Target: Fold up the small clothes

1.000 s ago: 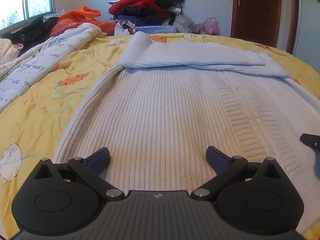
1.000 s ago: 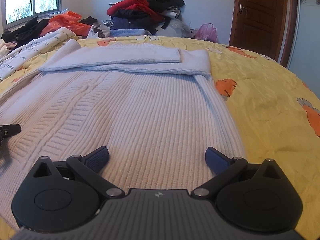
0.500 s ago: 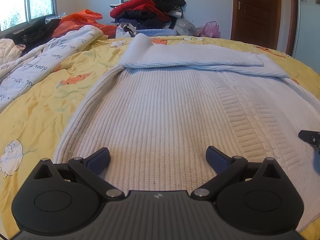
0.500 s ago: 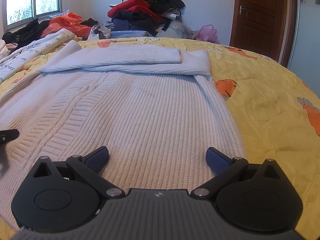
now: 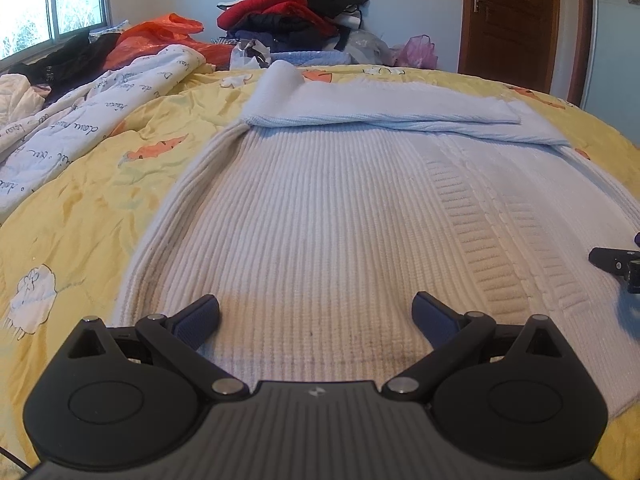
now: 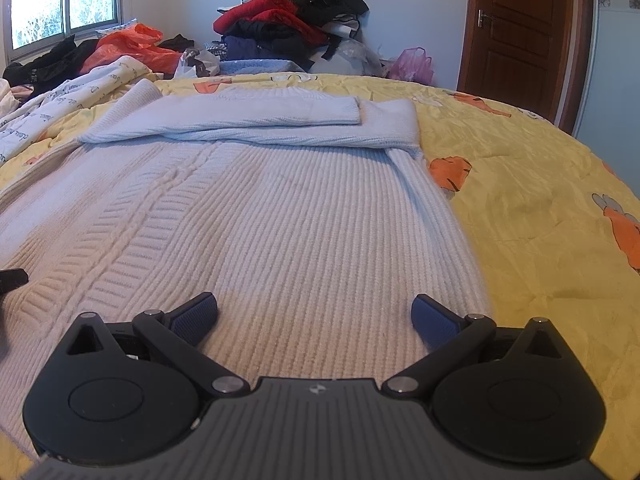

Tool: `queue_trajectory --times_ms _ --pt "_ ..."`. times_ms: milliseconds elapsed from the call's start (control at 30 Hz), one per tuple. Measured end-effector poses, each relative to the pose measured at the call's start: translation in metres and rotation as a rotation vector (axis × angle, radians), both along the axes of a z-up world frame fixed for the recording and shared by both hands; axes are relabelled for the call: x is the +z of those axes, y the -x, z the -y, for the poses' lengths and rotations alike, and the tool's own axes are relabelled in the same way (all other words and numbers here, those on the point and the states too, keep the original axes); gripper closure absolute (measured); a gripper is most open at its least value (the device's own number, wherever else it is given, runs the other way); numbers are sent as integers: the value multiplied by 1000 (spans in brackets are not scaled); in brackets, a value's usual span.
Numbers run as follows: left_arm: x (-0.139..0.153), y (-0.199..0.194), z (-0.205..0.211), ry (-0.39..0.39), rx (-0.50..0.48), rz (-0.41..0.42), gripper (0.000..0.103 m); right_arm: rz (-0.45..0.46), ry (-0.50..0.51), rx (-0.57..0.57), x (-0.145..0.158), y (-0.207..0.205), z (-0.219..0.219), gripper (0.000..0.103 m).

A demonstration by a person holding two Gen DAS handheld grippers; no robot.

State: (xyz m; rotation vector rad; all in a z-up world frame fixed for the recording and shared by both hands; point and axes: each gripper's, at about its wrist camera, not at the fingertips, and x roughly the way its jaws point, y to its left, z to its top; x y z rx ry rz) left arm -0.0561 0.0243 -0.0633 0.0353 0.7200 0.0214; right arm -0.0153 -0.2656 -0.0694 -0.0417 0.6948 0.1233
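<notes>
A white ribbed knit sweater (image 5: pixel 332 216) is lying flat on the yellow bedspread (image 6: pixel 532 184) (sleeves folded across its far end). The left hand-held gripper (image 5: pixel 316 316) and right hand-held gripper (image 6: pixel 314 314) are hovering wide open over its near hem, gripping nothing.

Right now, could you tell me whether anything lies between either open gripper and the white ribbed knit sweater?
Nothing visible does: the left gripper and right gripper both sit, jaws open, directly over the white ribbed knit sweater's near hem.
</notes>
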Motion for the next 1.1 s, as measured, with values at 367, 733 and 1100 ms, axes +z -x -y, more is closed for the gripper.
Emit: queue_trajectory --times_ms 367,733,1100 --pt "4 15 -5 18 -20 -22 0 -26 19 22 5 34 4 1" --pt "15 60 -36 22 -34 -81 0 -95 -14 160 24 95 23 3" --pt "19 57 -87 152 43 -180 0 -155 -211 41 38 83 84 14"
